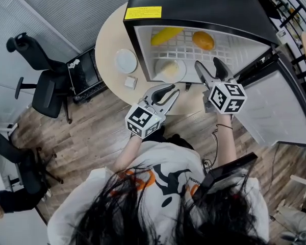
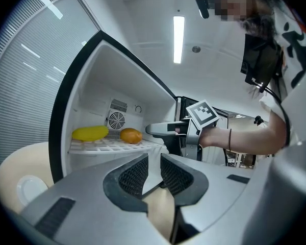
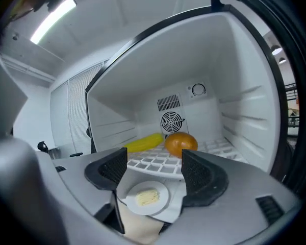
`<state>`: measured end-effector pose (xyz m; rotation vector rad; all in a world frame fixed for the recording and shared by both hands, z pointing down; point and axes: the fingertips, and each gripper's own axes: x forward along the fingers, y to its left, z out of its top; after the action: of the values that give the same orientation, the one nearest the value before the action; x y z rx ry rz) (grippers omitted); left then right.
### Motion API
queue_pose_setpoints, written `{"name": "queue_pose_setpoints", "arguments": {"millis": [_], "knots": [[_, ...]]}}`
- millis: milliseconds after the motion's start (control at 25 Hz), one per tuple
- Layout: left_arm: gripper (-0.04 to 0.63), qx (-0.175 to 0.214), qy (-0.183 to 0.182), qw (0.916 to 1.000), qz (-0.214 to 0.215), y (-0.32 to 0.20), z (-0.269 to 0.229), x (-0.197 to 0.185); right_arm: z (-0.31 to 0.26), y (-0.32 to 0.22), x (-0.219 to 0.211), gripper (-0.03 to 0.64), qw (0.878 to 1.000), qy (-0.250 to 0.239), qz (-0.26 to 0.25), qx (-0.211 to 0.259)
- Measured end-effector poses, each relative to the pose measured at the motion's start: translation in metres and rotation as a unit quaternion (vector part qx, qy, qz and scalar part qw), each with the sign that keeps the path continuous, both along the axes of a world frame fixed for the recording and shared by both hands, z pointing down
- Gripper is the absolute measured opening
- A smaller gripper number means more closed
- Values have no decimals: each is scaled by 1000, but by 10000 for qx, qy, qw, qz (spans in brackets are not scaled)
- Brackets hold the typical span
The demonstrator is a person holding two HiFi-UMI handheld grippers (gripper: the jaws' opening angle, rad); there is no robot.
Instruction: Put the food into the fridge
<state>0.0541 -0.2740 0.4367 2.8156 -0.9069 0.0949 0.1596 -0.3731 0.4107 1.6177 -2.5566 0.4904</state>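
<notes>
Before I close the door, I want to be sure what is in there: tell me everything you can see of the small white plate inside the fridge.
The small white plate is round, shallow and smooth, ceramic or plastic by its look. It lies flat on the floor of the fridge, near the open front, below the white grid shelf. A pale yellow, ridged piece of food sits at its middle. The open jaws of the right gripper frame it without touching it.

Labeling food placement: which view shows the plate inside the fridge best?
Right gripper view: the plate appears framed between the open jaws, with the pale food on it distinct. Head view shows it from above, washed out. Left gripper view doesn't show it.
</notes>
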Motion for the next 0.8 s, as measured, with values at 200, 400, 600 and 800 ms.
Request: {"name": "queue_pose_setpoints", "arguments": {"millis": [200,400,600,800], "knots": [[72,-45,-43,9999,-157,15,3,7,17,29,-7,344,9995,-145,-244,-135],[72,-229,-170,9991,-322,34,19,9,28,56,-16,344,9979,-290,-518,-243],[72,-489,-365,9974,-386,51,37,8,48,81,-28,344,9936,-741,-694,-493],[72,-461,-453,9974,-304,57,37,13,64,105,-33,337,9904,-872,-786,-724]]}}
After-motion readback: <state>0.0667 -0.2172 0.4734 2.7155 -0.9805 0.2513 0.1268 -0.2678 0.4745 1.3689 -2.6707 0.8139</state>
